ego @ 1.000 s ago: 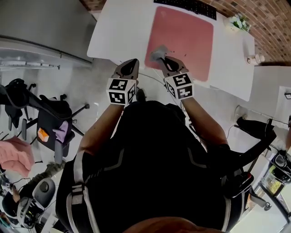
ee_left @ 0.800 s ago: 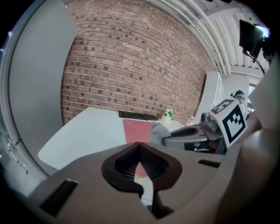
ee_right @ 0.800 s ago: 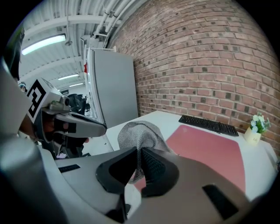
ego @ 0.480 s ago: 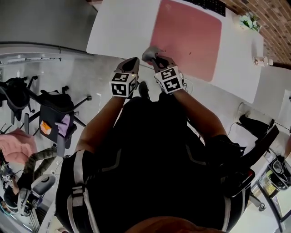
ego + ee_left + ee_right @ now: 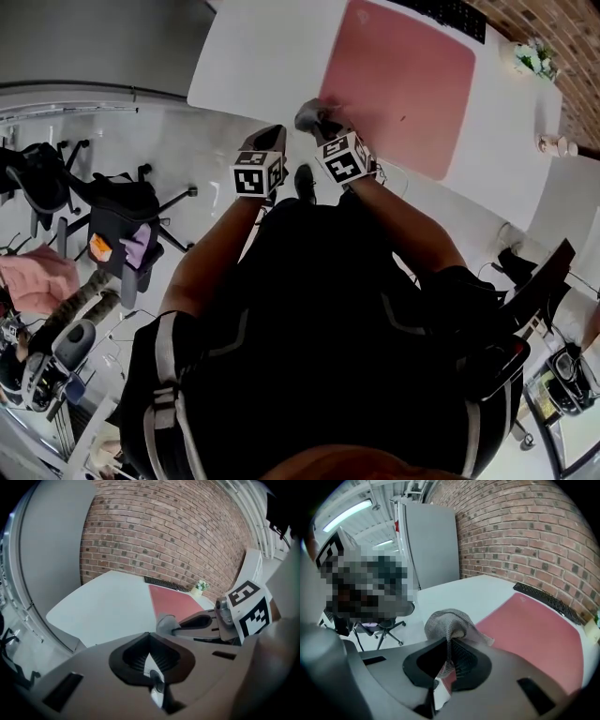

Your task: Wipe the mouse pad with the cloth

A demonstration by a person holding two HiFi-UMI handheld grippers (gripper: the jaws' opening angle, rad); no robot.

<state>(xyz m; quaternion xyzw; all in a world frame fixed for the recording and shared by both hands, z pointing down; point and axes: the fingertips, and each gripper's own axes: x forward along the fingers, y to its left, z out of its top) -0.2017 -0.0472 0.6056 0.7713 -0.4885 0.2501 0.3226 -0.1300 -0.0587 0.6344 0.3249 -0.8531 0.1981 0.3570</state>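
A pink mouse pad [image 5: 403,80] lies on the white table [image 5: 253,56], just this side of a black keyboard [image 5: 459,13]. My right gripper [image 5: 323,124] is shut on a bunched grey cloth [image 5: 312,112], at the pad's near left corner by the table's front edge. In the right gripper view the cloth [image 5: 449,620] bulges out of the shut jaws, with the pad [image 5: 534,630] beyond it on the right. My left gripper [image 5: 269,139] hangs shut and empty past the table's front edge, just left of the right one. The left gripper view shows the cloth [image 5: 165,621] and the pad [image 5: 172,601].
A small potted plant [image 5: 532,56] and a little pale object [image 5: 555,145] stand at the table's right end. Office chairs [image 5: 122,225] and a person in pink [image 5: 37,281] are on the floor to the left. A brick wall [image 5: 164,531] runs behind the table.
The right gripper has drawn the cloth from on the pad's near left corner back to the table's front edge. The left gripper has stayed beside it, still shut.
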